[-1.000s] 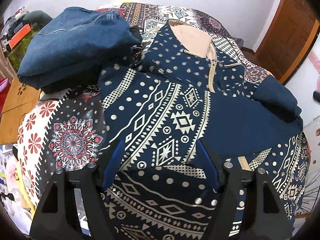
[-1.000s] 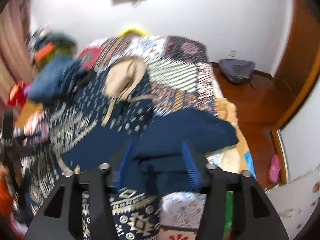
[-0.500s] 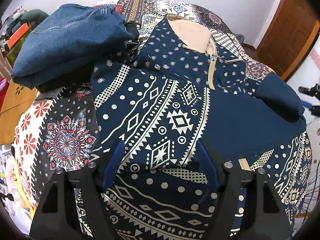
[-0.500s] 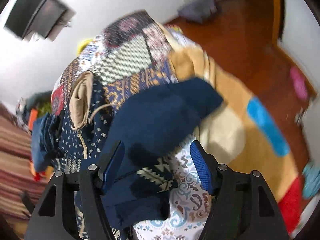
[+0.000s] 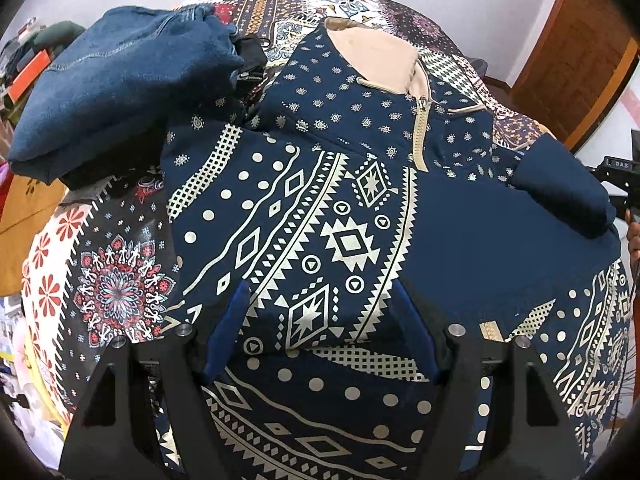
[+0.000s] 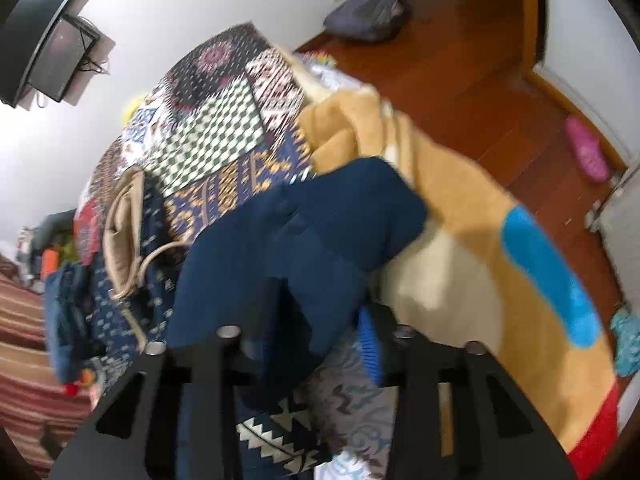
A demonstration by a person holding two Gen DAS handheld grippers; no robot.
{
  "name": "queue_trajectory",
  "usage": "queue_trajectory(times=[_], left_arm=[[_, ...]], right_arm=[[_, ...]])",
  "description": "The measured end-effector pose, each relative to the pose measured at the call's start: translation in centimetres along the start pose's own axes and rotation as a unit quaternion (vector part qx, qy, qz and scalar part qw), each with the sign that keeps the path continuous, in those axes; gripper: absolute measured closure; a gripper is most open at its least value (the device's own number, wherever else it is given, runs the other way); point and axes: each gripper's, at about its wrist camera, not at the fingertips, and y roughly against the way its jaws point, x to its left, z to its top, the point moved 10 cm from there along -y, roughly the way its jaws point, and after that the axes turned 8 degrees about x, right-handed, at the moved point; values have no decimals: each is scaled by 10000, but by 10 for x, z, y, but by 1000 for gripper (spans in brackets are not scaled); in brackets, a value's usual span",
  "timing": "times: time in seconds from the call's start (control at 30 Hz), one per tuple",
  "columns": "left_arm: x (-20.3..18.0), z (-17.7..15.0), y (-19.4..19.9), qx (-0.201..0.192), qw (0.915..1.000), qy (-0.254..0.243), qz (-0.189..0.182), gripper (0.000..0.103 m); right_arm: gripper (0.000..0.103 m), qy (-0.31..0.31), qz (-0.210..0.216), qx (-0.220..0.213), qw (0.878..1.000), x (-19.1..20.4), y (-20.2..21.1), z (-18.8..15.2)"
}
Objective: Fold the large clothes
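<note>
A navy hoodie (image 5: 320, 208) with cream geometric print, beige hood lining and a zip lies spread on the bed. My left gripper (image 5: 320, 320) is open and hovers low over its printed front. The plain navy sleeve (image 5: 560, 184) lies folded across at the right. In the right wrist view that sleeve (image 6: 304, 248) sits between the open jaws of my right gripper (image 6: 316, 336); the left blue pad is hidden by cloth, the right pad (image 6: 370, 348) shows. The image there is blurred.
Folded blue jeans (image 5: 120, 80) lie at the left on the patterned bedspread (image 5: 104, 280). A tan blanket with a blue stripe (image 6: 520, 264) hangs off the bed's right side. Wooden floor, a grey bag (image 6: 368, 12) and a pink slipper (image 6: 586, 152) lie beyond.
My right gripper has swung and tilted toward the bed's right edge and come down around the navy sleeve. My left gripper has edged slightly closer to the hoodie front.
</note>
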Motion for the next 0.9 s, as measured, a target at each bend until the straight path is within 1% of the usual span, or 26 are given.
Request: queue_trajectory(times=[0.1,0.2,0.33,0.4,0.47,0.6,0.7,0.83,0.9], left_arm=[[0,0,2,-56,10000,-29,32,31],[-2,-2,5,-98,9999,-35,-25,31],[0,-3,12,-185,9998,-32,-53,31],[2,-4,16,-237,9997,-16,-75,31],[5,-6,21,-298,9995,4,-108,31],[12,-9,32,-437,9989,26,-141,31],[19,-11,40,-534,9984,67,-196,31],[28,-12,53,-694,9972,125,-249,31],[34,-14,60,-768,9965,172,-281,31]], right_arm=[[89,106,-201,-280,9993,-1,11,5],[91,349,-365,-555,9972,8,28,7],[92,838,-479,-984,9905,39,62,9],[92,1038,-491,-1138,9869,54,75,8],[92,1266,-396,-1250,9832,76,88,4],[92,1721,-104,-1310,9763,123,103,-9],[92,2144,82,-1289,9682,165,108,-25],[92,2729,293,-1092,9554,222,94,-56],[92,2962,341,-941,9499,242,80,-73]])
